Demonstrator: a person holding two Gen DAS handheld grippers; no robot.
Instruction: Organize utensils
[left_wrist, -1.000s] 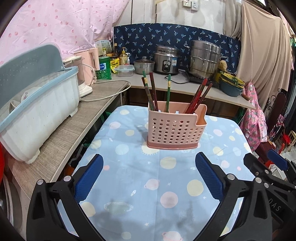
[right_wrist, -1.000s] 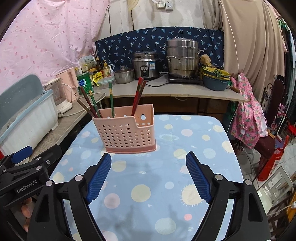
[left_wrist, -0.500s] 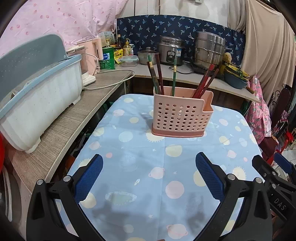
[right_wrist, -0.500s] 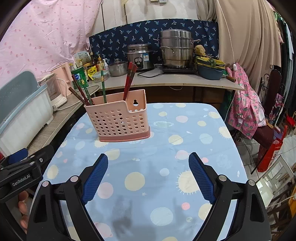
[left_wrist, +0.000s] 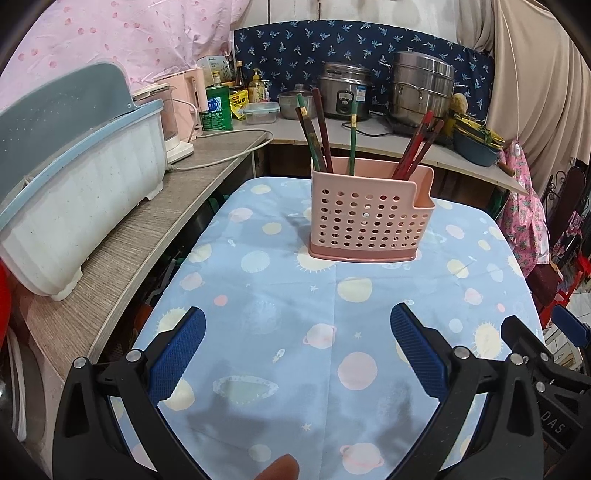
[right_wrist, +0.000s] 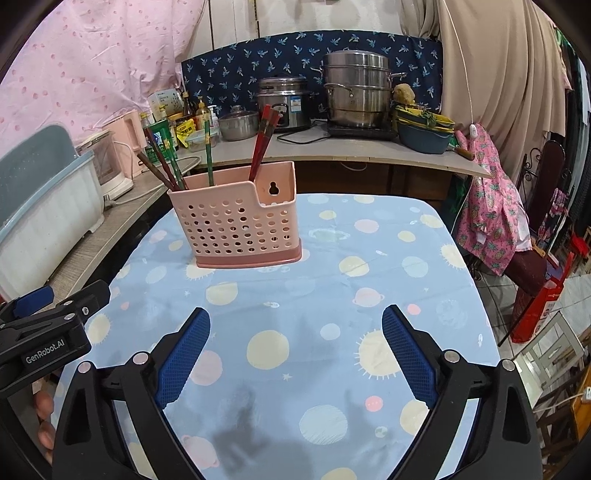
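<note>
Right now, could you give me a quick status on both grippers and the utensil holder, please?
Left gripper open, empty; right gripper open, empty. Pink utensil holder upright on tablecloth, chopsticks inside. Nothing lies between grippers and holder.

even indoor light, sharp centre, heavy fisheye bend

soft grey shadows fall on the cloth (left_wrist: 280, 295) near the lens, perhaps from overhead light; dark vignette rounds every corner, edges curve and smear slightly.

Pink sheet (left_wrist: 110, 37) on wall, navy floral backsplash (right_wrist: 314, 55), wooden counter (left_wrist: 147, 229).
</note>
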